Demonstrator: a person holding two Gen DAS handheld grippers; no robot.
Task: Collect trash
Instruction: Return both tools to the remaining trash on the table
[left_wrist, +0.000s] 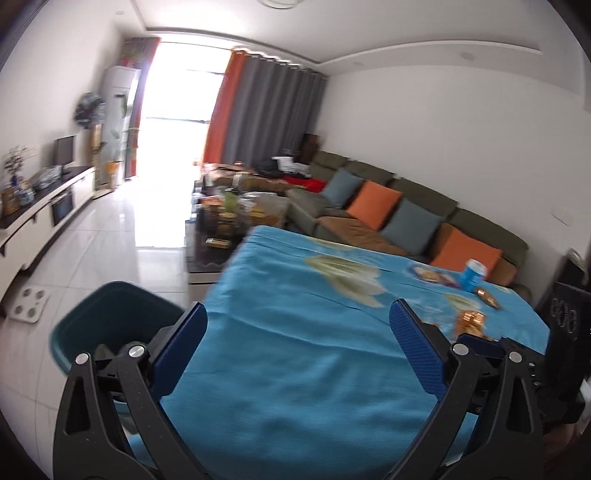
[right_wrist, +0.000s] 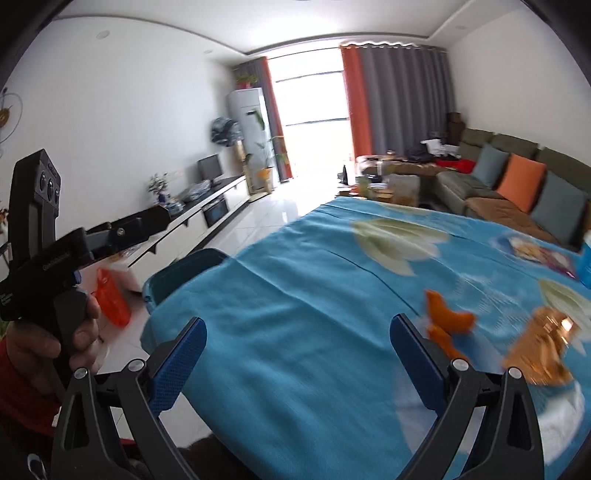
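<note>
- Both grippers are seen with fingers spread wide and nothing between them: left gripper (left_wrist: 299, 314), right gripper (right_wrist: 297, 332), both hovering over the blue tablecloth (left_wrist: 295, 369).
- Trash is scattered on the far right of that cloth: orange peel (right_wrist: 448, 317), a shiny copper wrapper (right_wrist: 543, 343), a blue can (left_wrist: 474, 274) and a snack packet (left_wrist: 430, 275).
- The teal bin (left_wrist: 107, 321) is parked just off the cloth's left edge.
- Probably best if the peel is approached low and pinched at its thick part, since the cloth could get bunched up otherwise.
</note>
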